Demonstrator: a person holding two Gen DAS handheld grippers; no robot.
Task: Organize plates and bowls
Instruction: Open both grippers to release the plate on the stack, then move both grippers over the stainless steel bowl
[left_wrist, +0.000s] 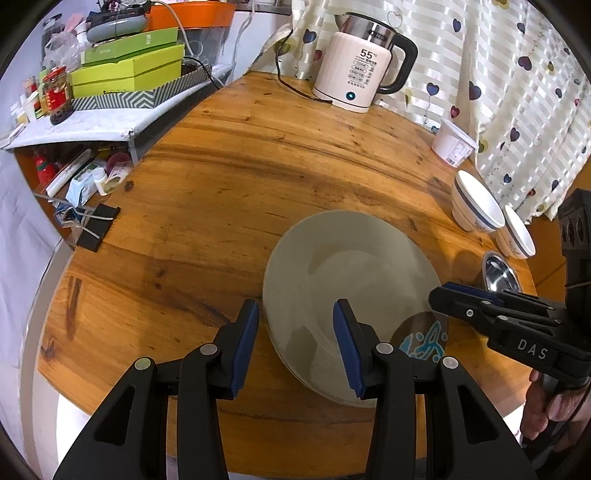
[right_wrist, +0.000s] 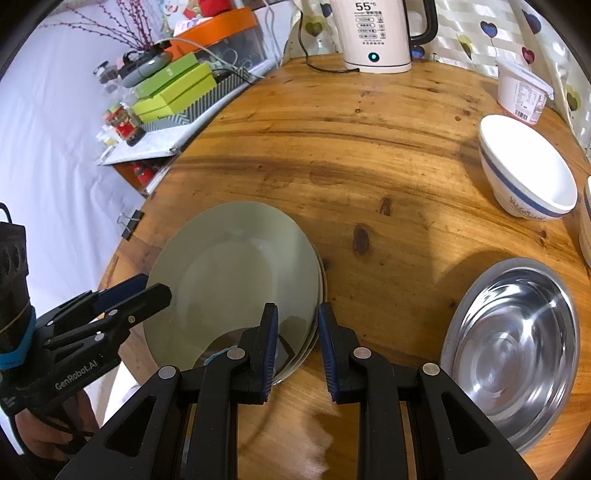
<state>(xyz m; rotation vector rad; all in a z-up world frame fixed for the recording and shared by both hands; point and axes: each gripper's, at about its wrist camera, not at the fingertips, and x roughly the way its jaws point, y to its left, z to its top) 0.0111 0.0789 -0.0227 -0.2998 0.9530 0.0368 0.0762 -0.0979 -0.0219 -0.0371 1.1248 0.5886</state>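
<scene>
- The pale green plate (left_wrist: 347, 280) lies flat near the front edge of the round wooden surface (left_wrist: 258, 155), seemingly topping a stack; how many lie beneath cannot be told.
- Left claw (left_wrist: 295, 347) straddles its near-left rim, open, pads not touching.
- Right claw (right_wrist: 297, 350) straddles its near-right rim, narrowly parted, apparently not pressing.
- Right of the plate: one steel bowl (right_wrist: 517, 350), two white bowls (left_wrist: 476, 206).

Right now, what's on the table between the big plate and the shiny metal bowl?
Nothing. In the right wrist view, only bare wooden table lies between the plate and the steel bowl.
</scene>
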